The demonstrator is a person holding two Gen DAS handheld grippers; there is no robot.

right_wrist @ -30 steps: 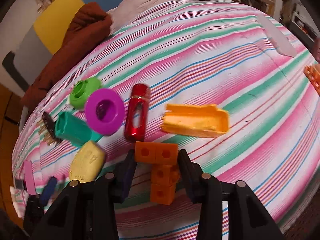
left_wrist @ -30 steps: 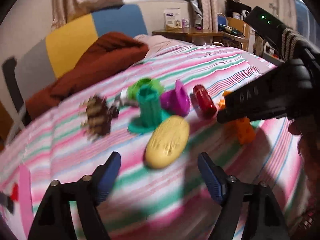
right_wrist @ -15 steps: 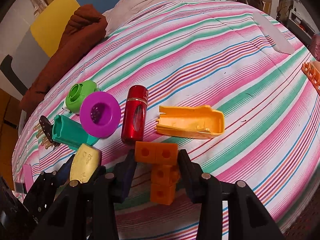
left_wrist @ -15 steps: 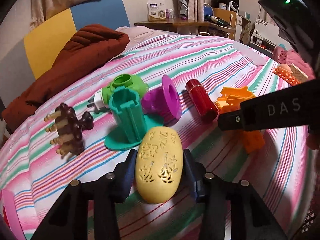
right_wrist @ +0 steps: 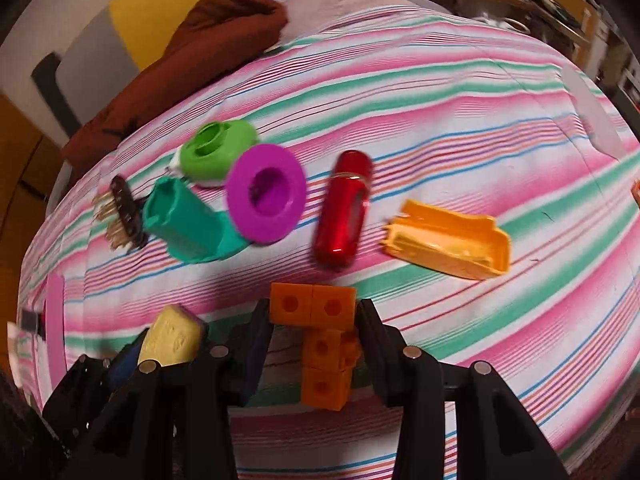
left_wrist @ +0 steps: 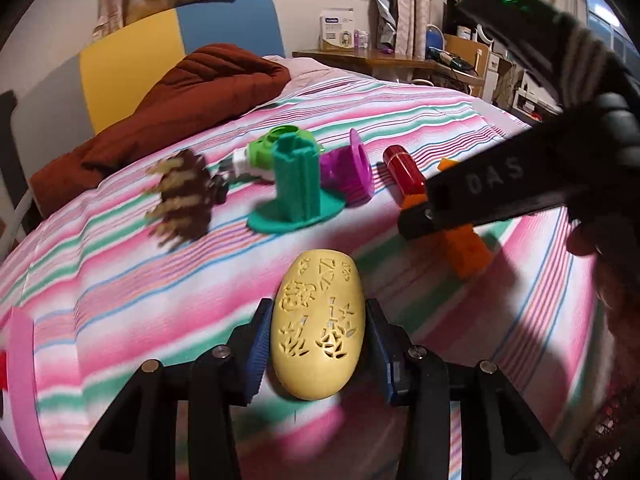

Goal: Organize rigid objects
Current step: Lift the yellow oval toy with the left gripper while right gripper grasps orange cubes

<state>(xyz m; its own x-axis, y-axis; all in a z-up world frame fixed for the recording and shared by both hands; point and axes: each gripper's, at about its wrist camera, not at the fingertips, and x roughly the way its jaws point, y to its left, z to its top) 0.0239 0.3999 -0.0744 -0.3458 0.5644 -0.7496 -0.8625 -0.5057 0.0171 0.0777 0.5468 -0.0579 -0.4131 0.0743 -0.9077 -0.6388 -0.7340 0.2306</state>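
My left gripper [left_wrist: 320, 322] is shut on a yellow oval case [left_wrist: 316, 280] with carved patterns, both blue pads pressed to its sides, just above the striped bedspread [left_wrist: 120, 280]. In the right wrist view the same case [right_wrist: 172, 336] shows at lower left. My right gripper [right_wrist: 314, 314] is shut on an orange T-shaped block piece [right_wrist: 312, 304]. Beyond lie a teal stand [right_wrist: 184, 224], a purple funnel-like piece [right_wrist: 264, 192], a red cylinder [right_wrist: 344, 208], a green round plug [right_wrist: 216, 152], a brown toothed comb [right_wrist: 124, 208] and an orange tray [right_wrist: 448, 240].
A brown quilt [left_wrist: 180, 108] is heaped at the head of the bed, under a yellow and blue headboard. A pink strip [left_wrist: 20, 360] lies at the left edge. A cluttered wooden desk [left_wrist: 380, 60] stands behind the bed.
The left jaws closed on the yellow case, then drew it back from the teal stand. The right gripper kept its hold on the orange block and rolled a little.
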